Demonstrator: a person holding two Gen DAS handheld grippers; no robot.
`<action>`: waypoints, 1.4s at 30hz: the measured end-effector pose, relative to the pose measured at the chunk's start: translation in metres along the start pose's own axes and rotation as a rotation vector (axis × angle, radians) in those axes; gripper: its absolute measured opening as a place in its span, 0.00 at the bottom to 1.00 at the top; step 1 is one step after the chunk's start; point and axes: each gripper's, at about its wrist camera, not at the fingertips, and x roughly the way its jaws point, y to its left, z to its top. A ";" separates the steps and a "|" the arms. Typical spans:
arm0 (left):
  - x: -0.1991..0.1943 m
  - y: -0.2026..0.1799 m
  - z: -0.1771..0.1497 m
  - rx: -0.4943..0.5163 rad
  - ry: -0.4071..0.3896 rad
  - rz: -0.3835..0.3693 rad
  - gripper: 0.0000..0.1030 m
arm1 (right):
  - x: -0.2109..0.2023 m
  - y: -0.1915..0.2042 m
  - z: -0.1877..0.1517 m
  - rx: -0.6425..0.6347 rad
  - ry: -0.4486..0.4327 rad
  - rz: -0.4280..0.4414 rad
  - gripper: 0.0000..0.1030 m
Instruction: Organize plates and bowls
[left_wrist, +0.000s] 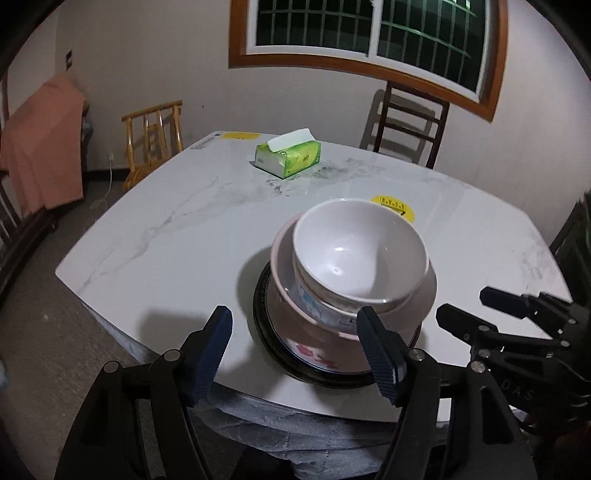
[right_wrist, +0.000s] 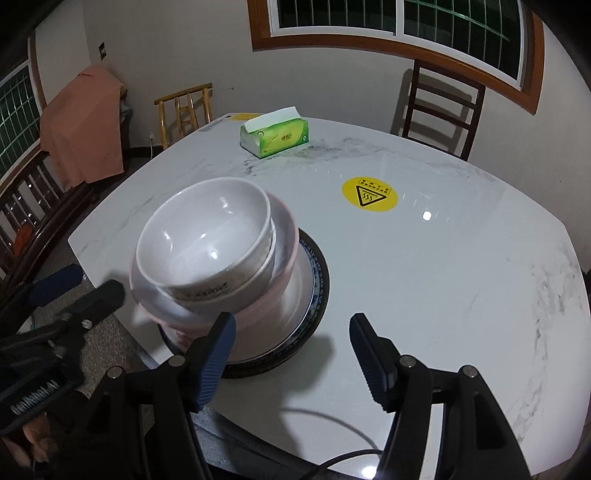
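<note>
A stack of dishes stands near the table's front edge. A white bowl (left_wrist: 360, 254) sits on top, nested in another bowl (left_wrist: 325, 314) and a pink-rimmed plate (left_wrist: 424, 295), over a dark-rimmed plate (left_wrist: 266, 332). The same white bowl (right_wrist: 203, 232), pink-rimmed plate (right_wrist: 284, 229) and dark-rimmed plate (right_wrist: 317, 280) show in the right wrist view. My left gripper (left_wrist: 295, 343) is open and empty, just in front of the stack. My right gripper (right_wrist: 291, 350) is open and empty, to the right of the stack's front.
A green tissue pack (left_wrist: 288, 157) lies at the far side of the white marble table (left_wrist: 177, 236). A yellow warning sticker (right_wrist: 369, 194) is on the table. Wooden chairs (left_wrist: 410, 122) stand around it. An orange cloth (right_wrist: 83, 125) hangs at left.
</note>
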 end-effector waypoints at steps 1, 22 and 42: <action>0.001 -0.001 -0.002 0.002 0.006 -0.007 0.65 | -0.001 0.001 -0.001 -0.010 -0.005 -0.010 0.64; 0.010 -0.010 -0.011 0.017 0.042 0.040 0.66 | 0.008 -0.007 -0.018 0.039 0.006 0.047 0.64; 0.014 -0.007 -0.008 0.049 0.050 0.043 0.68 | 0.007 -0.007 -0.020 0.051 0.013 0.034 0.64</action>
